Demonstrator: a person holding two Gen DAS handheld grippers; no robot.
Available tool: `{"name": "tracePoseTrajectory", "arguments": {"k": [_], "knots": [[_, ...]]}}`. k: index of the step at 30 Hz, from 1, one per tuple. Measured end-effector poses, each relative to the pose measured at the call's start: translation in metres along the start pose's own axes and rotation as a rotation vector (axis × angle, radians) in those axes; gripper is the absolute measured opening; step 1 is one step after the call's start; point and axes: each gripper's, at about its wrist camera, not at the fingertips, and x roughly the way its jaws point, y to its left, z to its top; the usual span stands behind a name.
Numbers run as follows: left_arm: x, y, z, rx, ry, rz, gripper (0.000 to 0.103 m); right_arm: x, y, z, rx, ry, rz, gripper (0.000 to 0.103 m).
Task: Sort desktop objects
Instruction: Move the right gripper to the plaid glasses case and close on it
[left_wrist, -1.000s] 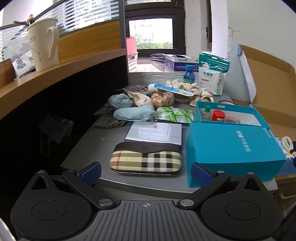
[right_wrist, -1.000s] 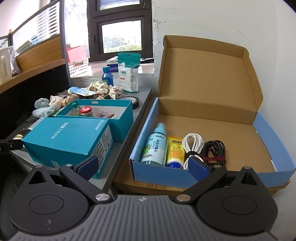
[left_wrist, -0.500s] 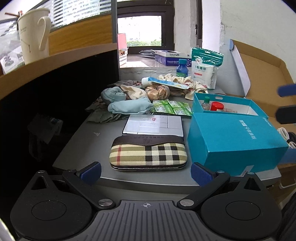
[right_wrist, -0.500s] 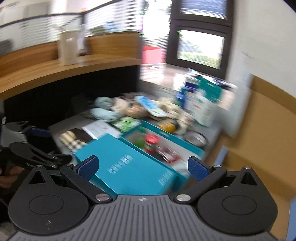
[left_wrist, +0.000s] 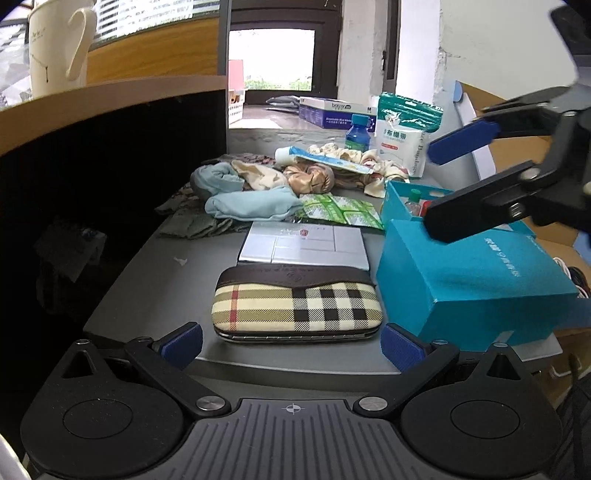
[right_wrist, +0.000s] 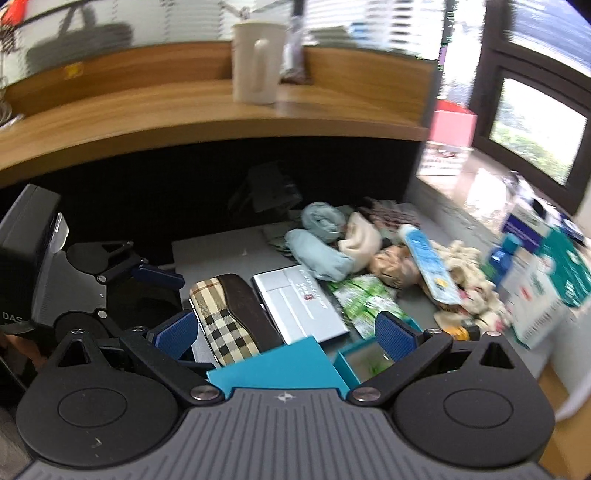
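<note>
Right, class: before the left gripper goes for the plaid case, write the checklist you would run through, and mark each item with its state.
1. Left gripper open: ok, its fingers stand wide apart.
2. Left gripper empty: ok, nothing between the fingers.
3. Plaid case in line: ok, it lies flat straight ahead.
4. Top of the case free: ok; the silver box lies just behind it.
5. Room beside the case: not ok, the teal box stands close to its right end.
6. Right gripper out of the way: cannot tell; it hangs open over the teal box.

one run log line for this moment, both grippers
left gripper: open, facing plaid case | right gripper: open, empty, above teal box | nothing held
</note>
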Motion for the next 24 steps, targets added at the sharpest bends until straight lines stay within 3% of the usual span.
{"name": "tracePoseTrajectory", "arguments": {"k": [9, 14, 16, 24], "knots": [[0.005, 0.001, -0.003, 0.024, -0.004, -0.027, 0.103, 0.053, 0.015, 0.055, -0.158, 0.079, 0.176, 0.103], [0.006, -0.004, -0.004, 0.041, -0.015, -0.022, 0.103, 0.071, 0.022, 0.059, -0.190, 0.125, 0.230, 0.095], [0.006, -0.003, -0.005, 0.042, -0.017, -0.022, 0.103, 0.078, 0.024, 0.059, -0.191, 0.152, 0.239, 0.089], [0.006, -0.003, -0.007, 0.050, -0.023, -0.021, 0.103, 0.082, 0.032, 0.059, -0.209, 0.196, 0.255, 0.081]]}}
